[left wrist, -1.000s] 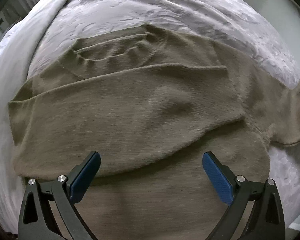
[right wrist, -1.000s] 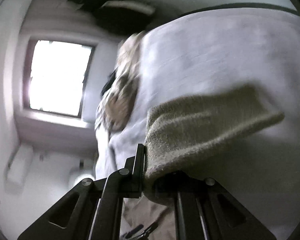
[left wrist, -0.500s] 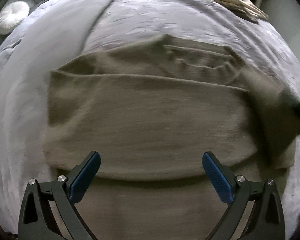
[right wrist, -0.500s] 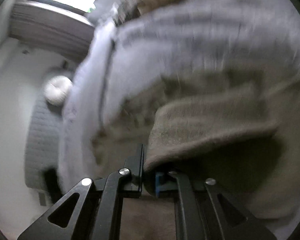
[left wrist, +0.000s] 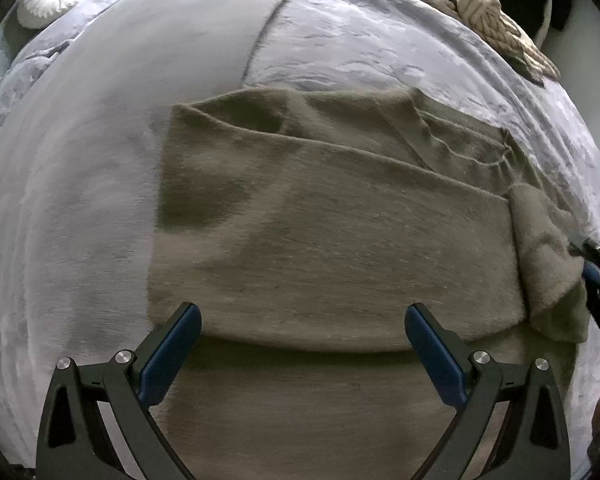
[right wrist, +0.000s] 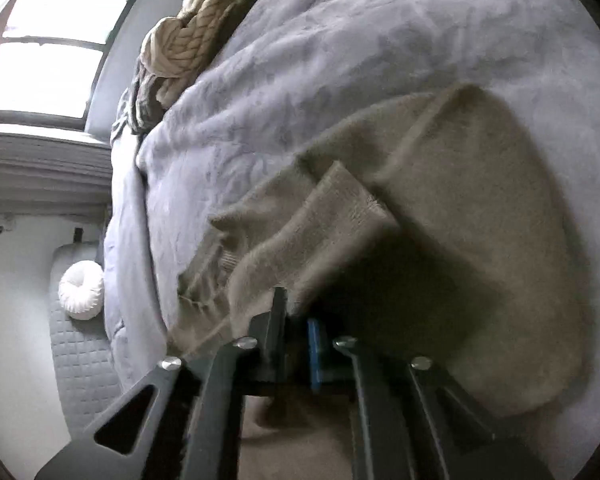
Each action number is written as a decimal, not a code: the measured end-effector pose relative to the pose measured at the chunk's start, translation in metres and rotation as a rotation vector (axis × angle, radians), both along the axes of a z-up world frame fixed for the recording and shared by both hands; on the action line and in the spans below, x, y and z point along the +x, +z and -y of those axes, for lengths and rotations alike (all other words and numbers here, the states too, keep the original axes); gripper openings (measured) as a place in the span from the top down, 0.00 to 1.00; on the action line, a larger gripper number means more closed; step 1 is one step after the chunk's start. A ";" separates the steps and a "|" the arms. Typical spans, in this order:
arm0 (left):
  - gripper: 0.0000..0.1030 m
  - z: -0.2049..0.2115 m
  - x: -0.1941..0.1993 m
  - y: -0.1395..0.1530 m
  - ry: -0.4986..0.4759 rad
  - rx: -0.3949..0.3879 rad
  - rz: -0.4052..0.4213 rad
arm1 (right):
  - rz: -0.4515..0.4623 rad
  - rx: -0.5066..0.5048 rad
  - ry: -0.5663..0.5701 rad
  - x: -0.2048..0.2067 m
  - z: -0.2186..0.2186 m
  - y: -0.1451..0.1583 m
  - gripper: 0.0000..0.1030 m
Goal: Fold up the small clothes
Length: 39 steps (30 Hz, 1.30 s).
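A tan knit sweater (left wrist: 332,240) lies flat on a grey bedspread (left wrist: 100,120), with one sleeve folded across its body. My left gripper (left wrist: 302,344) is open and empty, its blue pads just above the sweater's lower part. My right gripper (right wrist: 296,320) is shut on the other sleeve (right wrist: 320,224) and holds it over the sweater's body; it shows at the right edge of the left wrist view (left wrist: 588,264), with the sleeve cuff (left wrist: 548,256) in it. The sweater's collar (left wrist: 460,140) points to the far right.
A chunky beige knit throw (right wrist: 188,36) lies at the far end of the bed, also in the left wrist view (left wrist: 492,16). A round white cushion (right wrist: 82,290) sits on a quilted grey seat beside the bed. A bright window (right wrist: 48,48) is behind.
My right gripper has swung the sleeve from out beside the bed in over the sweater's body. My left gripper's view has turned, so the sweater has shifted right; it stays open.
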<state>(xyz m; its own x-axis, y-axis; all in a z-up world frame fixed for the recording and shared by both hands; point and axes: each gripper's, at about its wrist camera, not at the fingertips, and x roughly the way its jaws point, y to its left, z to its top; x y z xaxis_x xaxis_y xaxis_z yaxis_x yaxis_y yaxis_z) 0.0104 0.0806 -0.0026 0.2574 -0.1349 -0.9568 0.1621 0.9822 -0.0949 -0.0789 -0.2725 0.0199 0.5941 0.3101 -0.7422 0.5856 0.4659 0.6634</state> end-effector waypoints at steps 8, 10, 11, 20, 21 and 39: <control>0.01 -0.034 -0.007 0.008 0.058 -0.089 -0.009 | 0.123 -0.196 0.500 0.065 -0.110 0.035 0.91; 0.01 -0.035 -0.003 0.007 0.079 -0.116 -0.013 | 0.099 -0.243 0.627 0.072 -0.142 0.028 0.91; 0.01 -0.034 -0.001 0.007 0.083 -0.124 -0.011 | 0.080 -0.261 0.681 0.074 -0.157 0.022 0.90; 0.01 -0.025 0.005 0.002 0.037 -0.237 -0.043 | -0.009 -0.249 0.780 0.043 -0.177 0.012 0.47; 0.01 -0.022 0.004 0.001 0.033 -0.247 -0.053 | -0.016 -0.232 0.753 0.036 -0.168 0.013 0.47; 0.91 0.036 0.020 -0.002 -0.086 -0.343 -0.097 | -0.104 -0.027 0.059 -0.074 0.023 -0.001 0.93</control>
